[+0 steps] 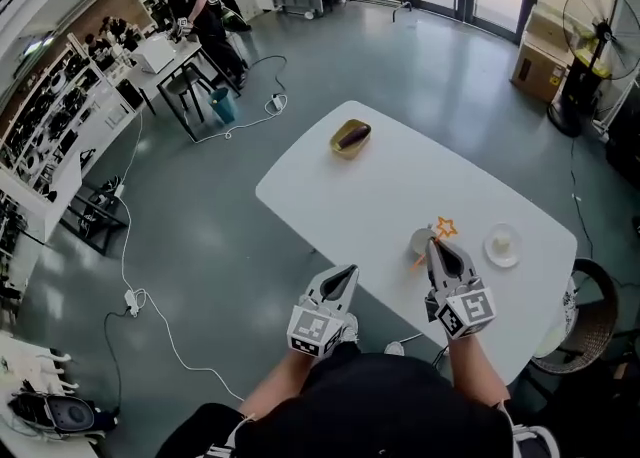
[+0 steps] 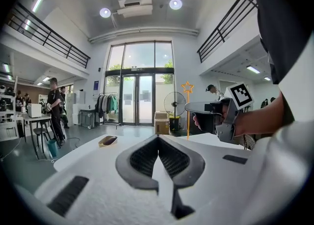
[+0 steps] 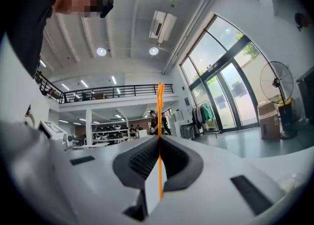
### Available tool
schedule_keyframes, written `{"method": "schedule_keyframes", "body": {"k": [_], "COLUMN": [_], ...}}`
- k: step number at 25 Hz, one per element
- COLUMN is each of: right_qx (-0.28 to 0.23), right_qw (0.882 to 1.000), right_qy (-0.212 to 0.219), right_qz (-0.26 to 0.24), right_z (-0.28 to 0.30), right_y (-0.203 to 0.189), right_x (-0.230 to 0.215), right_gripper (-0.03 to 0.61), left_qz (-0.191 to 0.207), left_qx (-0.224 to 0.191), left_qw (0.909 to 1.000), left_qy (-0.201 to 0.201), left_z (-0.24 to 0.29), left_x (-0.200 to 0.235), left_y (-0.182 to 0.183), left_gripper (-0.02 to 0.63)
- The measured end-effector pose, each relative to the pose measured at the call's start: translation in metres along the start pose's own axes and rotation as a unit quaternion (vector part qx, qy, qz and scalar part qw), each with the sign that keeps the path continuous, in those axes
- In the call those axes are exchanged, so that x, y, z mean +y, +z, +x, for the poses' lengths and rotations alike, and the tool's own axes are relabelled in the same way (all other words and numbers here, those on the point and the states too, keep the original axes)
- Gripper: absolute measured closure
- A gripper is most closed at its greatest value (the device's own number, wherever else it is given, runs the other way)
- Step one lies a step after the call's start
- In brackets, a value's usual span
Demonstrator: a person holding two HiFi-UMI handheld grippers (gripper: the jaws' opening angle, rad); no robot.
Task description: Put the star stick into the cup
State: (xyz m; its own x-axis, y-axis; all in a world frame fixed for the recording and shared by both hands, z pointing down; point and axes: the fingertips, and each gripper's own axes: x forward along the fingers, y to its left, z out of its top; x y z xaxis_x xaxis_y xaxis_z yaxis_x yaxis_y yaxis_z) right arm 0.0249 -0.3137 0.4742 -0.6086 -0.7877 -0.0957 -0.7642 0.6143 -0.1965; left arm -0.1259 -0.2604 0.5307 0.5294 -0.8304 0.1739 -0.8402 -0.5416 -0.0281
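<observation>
- Left fingers [image 2: 140,157] are pressed together with nothing between them; the left gripper [image 1: 349,273] hangs idle over the near edge of the table [image 1: 400,176], well apart from the cup [image 1: 421,241]; its jaws point forward across the table, about level.
- Bowl [image 1: 350,136] sits at the far end of the table, away from the work.
- Stick [image 3: 160,116] is pinched between the right fingers [image 3: 137,160], clamped partway down its shaft; the star end is up, and in the left gripper view it stands close to upright.
- Progress, as I judge it: the pick-up is done, with the stick off the table and at the cup; in the head view its lower tip seems to show just short of the rim, so it looks not yet inside, though I cannot be sure; what is left is to line the tip over the mouth, lower it and let go.
- Right gripper [image 1: 437,243] hovers just beside the cup, on the person's side; the right arm [image 1: 480,371] reaches forward, jaws roughly level so the stick crosses them vertically.
- Plate [image 1: 501,244] lies near the cup on its right, apart from the stick.
</observation>
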Motion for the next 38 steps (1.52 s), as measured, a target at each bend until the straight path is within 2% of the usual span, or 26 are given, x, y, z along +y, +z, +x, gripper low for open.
{"method": "schedule_keyframes", "body": {"k": [9,14,19,26,38], "right_qx": [0.013,0.023,0.047,0.098,0.203], "right_qw": [0.996,0.993,0.991,0.986,0.971], "right_qy": [-0.086,-0.112,-0.124,-0.133,-0.123], "right_qz": [-0.005,-0.023,-0.028,-0.017,0.028], "right_z": [0.021,0.035,0.046,0.060,0.065], "right_y": [-0.009,-0.015,-0.028,-0.069,-0.141], "right_x": [-0.051,-0.074,-0.097,-0.114,-0.129], "right_gripper": [0.569,0.568,0.568,0.568,0.568], "left_qz": [-0.001,-0.005,-0.007,-0.009,-0.018], "left_qx": [0.003,0.010,0.015,0.016,0.024], "left_qw": [0.9987,0.9975,0.9959,0.9953,0.9945], "left_qy": [-0.050,-0.070,-0.089,-0.095,-0.100], "left_z": [0.046,0.063,0.079,0.094,0.097], "left_x": [0.028,0.037,0.034,0.044,0.054], "left_y": [0.007,0.002,0.001,0.006,-0.002], "left_gripper": [0.606,0.606,0.606,0.606,0.606]}}
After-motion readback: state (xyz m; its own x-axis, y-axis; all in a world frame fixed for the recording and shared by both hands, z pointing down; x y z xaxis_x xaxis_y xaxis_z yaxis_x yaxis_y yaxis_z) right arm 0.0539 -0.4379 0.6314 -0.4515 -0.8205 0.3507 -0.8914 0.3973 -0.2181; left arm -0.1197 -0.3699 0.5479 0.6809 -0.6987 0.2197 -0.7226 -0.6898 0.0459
